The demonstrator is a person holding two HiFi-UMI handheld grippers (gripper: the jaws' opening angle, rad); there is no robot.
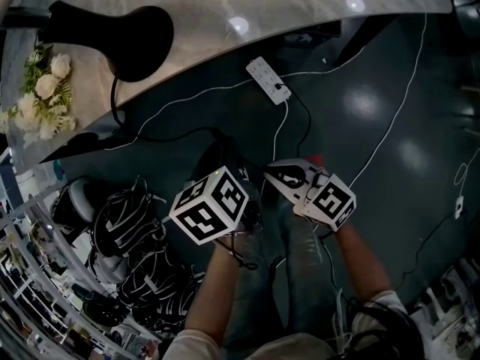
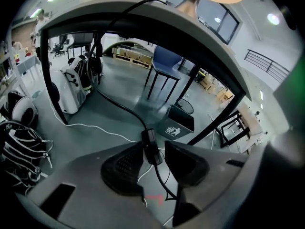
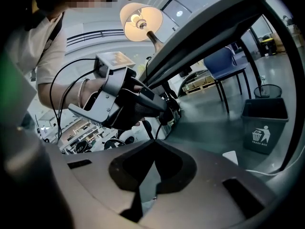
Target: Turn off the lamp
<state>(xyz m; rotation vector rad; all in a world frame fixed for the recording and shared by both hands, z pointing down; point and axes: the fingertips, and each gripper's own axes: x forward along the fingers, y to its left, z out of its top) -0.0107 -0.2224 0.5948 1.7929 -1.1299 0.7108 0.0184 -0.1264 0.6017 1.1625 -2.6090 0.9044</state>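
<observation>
The lamp (image 3: 140, 20) stands on the marble table (image 1: 247, 13); its bulb glows under the shade in the right gripper view, and from above the shade (image 1: 131, 36) looks black. Its black cord (image 2: 116, 104) drops from the table edge to an inline switch (image 2: 150, 144). My left gripper (image 2: 153, 150) is under the table edge, open, with the switch between its jaws: it lies against the left pad, with a gap to the right pad. My right gripper (image 3: 153, 160) is shut and empty, pointing at the left gripper (image 3: 159, 106) from close by.
A white power strip (image 1: 268, 79) and thin white cables lie on the dark floor. A black bin (image 2: 180, 124) and a blue chair (image 2: 167, 67) stand beyond the table legs. Bags and helmets (image 1: 127, 238) pile at the left. Flowers (image 1: 41, 100) sit on the table.
</observation>
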